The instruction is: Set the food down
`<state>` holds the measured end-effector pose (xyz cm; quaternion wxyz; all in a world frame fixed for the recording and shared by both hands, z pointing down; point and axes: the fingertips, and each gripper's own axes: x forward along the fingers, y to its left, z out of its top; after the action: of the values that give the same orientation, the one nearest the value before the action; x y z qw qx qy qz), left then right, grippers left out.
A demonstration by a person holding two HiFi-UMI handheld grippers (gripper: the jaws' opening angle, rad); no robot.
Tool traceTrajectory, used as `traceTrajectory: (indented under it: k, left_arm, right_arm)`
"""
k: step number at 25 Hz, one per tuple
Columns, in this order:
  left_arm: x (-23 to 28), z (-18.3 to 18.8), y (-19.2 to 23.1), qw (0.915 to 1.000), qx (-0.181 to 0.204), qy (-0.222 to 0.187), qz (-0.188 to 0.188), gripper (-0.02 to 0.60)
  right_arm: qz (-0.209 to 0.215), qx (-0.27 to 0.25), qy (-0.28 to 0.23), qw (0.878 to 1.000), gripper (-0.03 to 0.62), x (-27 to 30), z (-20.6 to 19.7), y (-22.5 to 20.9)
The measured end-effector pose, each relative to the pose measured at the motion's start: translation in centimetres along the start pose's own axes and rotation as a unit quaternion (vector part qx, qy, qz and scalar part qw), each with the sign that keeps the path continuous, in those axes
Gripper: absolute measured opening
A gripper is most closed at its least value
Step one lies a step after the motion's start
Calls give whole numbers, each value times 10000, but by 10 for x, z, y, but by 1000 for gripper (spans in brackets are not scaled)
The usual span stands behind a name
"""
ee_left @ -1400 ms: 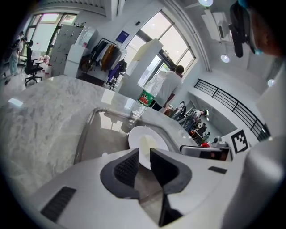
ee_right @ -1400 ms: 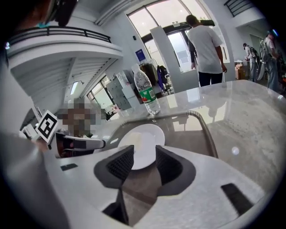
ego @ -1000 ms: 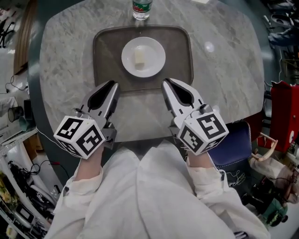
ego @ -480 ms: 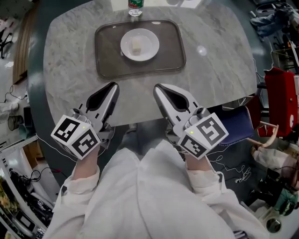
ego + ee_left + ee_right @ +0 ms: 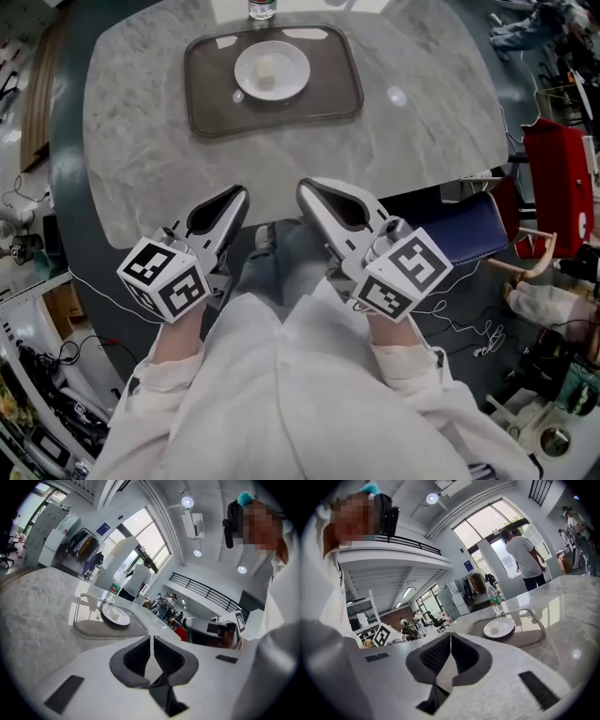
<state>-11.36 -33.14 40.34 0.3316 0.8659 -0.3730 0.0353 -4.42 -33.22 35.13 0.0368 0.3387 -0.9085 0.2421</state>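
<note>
A small pale piece of food [image 5: 266,67] lies on a white plate [image 5: 286,80]. The plate rests in a grey tray [image 5: 314,101] at the far side of the round marble table [image 5: 141,159]. Both grippers hover at the table's near edge, well back from the tray. My left gripper [image 5: 238,193] has just been closing and now stands shut with nothing between its jaws. My right gripper [image 5: 304,186] is shut and empty too. The left gripper view shows its jaws [image 5: 151,638] together, with the plate [image 5: 116,616] and tray [image 5: 91,629] far ahead. From the right gripper [image 5: 450,634], the plate [image 5: 498,627] is also distant.
A water bottle [image 5: 262,7] stands just beyond the tray, also seen as the bottle [image 5: 492,599]. A blue chair seat [image 5: 469,239] sits under the table's right edge, with a red object [image 5: 553,178] further right. A person [image 5: 525,555] stands beyond the table. Cables lie on the floor.
Both grippers have drawn back from the tray's front edge to the table's near edge, towards my body. The tray, plate and food have stayed on the table.
</note>
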Motion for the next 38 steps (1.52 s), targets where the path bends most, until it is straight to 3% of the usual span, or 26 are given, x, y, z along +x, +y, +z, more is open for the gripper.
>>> traceTrajectory:
  k: [14,38]
  left_arm:
    - [9,11,-26,9998,141,-127,12,34]
    - [12,34,-100,9977,449,-419,-279,34]
  right_arm:
    - [362,-74,136,9992,6,-5,9,2]
    - [327,-802,21,9962,6,-38,42,17]
